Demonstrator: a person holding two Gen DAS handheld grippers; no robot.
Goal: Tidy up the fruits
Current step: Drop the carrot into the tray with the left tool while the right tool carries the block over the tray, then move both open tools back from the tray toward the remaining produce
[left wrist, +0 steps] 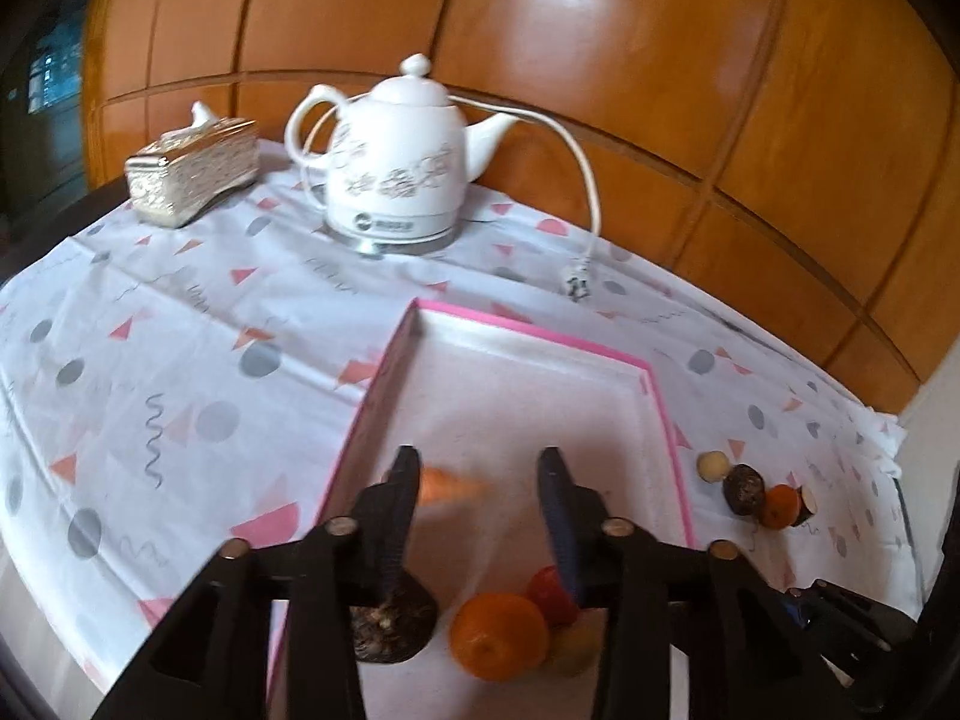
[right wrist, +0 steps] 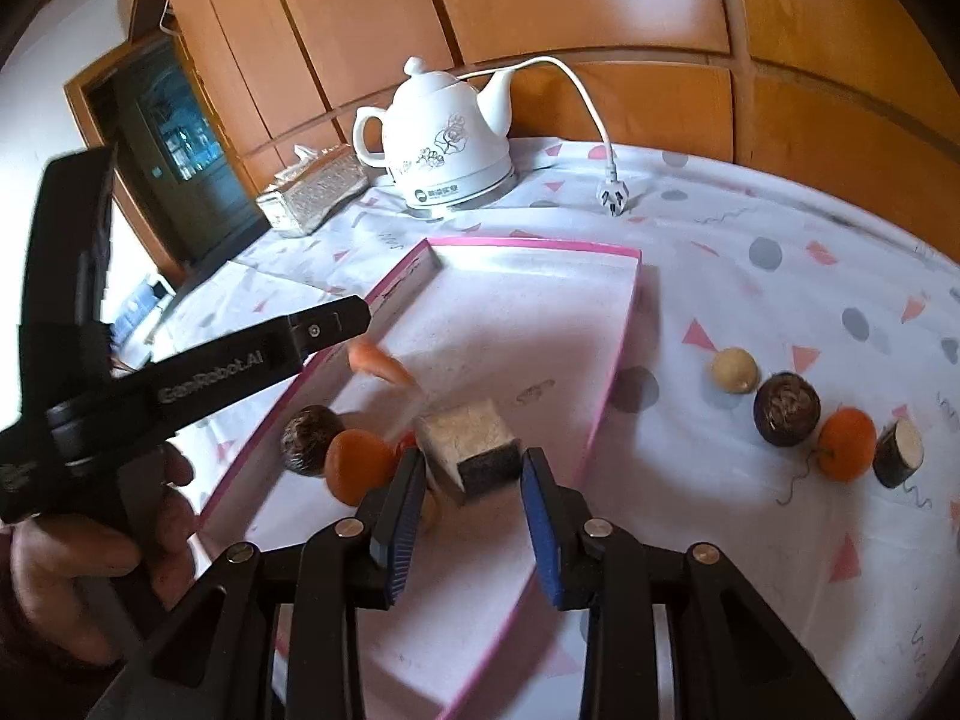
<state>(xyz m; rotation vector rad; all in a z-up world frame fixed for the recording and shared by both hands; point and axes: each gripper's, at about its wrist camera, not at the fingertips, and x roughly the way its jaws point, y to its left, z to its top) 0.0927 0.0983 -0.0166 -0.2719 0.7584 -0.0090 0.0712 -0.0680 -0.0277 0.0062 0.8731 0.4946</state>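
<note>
L claw (left wrist: 480,480) spread, carrot (left wrist: 453,486) dropping free | R claw (right wrist: 474,474) spread, cube (right wrist: 474,444) between pads, unpinched | I judge 4 loose fruits (right wrist: 786,411) at bench's R edge, nearer R.

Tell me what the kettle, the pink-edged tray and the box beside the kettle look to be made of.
Kettle: glazed white ceramic by its look, glossy with a printed flower pattern, on a shiny metal-looking base ring.
Pink-edged tray: likely cardboard; thin straight walls, matte white inside, pink rim.
Tissue box: a shiny silvery embossed surface, metal or metallised plastic; the pictures leave it open.
</note>
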